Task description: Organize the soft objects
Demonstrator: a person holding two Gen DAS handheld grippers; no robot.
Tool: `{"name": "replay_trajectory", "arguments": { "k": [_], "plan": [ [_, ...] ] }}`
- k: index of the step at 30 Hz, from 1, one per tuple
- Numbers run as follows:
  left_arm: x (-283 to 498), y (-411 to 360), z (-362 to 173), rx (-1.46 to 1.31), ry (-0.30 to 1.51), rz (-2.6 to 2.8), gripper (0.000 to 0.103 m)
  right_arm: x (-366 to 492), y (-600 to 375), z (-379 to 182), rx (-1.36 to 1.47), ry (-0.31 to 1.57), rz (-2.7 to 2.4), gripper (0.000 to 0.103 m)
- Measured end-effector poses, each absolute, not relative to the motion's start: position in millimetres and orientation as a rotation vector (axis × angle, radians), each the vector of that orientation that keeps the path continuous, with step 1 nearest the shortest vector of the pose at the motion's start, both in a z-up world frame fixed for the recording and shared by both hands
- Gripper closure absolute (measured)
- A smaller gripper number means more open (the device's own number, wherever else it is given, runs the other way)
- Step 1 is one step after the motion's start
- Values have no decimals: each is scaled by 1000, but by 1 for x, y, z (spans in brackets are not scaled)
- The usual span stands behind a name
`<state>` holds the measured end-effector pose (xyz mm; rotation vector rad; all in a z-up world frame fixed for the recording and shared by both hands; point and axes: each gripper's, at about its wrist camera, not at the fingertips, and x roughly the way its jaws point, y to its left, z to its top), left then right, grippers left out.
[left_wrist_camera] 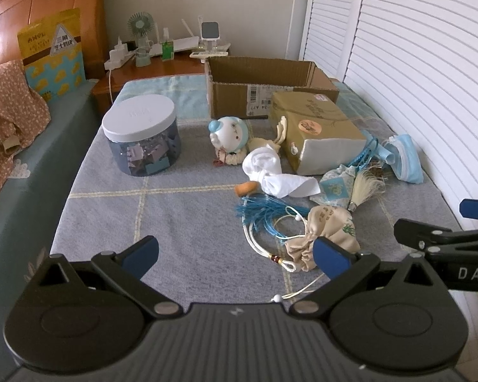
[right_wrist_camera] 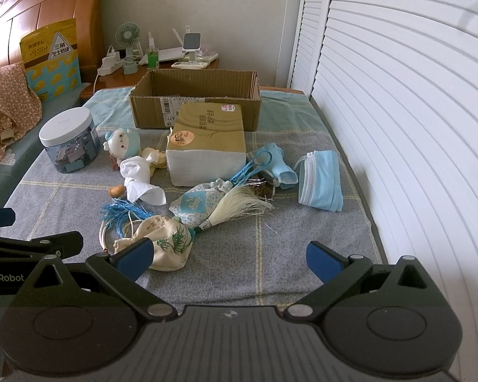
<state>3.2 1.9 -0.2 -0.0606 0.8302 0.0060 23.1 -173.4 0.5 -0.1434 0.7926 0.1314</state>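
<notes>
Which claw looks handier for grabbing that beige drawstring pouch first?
Probably the left claw: the beige drawstring cloth pouch sits right at its open right finger. The right claw, also open, has it just outside its left finger.

Two sachets (right_wrist_camera: 165,242) (right_wrist_camera: 200,205) — one cardboard box (right_wrist_camera: 194,102) — one jar (right_wrist_camera: 68,140) — one doll (right_wrist_camera: 124,143)

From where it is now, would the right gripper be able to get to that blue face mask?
Probably yes. The right gripper is open, and the blue face mask lies alone on the blanket, with only bare cloth between them.
</notes>
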Motion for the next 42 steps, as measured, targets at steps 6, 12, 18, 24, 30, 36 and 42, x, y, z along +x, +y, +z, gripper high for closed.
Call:
{"name": "replay_trajectory", "arguments": {
  "k": [6,12,18,24,30,36,42],
  "plan": [
    [3,0,0,-41,822,13,1,23,-174,1,-143,793,134,0],
    [5,1,-1,-49,819,2,1,24,-174,1,-141,790,135,0],
    [4,0,0,-39,812,4,1,24,-174,1,-140,790,135,0],
    [6,1,0,-36,810,-2,1,25,-173,1,-142,790,135,0],
    [8,0,0,-26,796,-8,1,27,-174,1,-146,785,142,0],
    [11,0,-2,-14,792,-22,1,31,-173,-1,-158,783,159,0],
    [11,1,-6,13,754,-50,1,34,-173,-4,-172,769,222,0]
  ]
}}
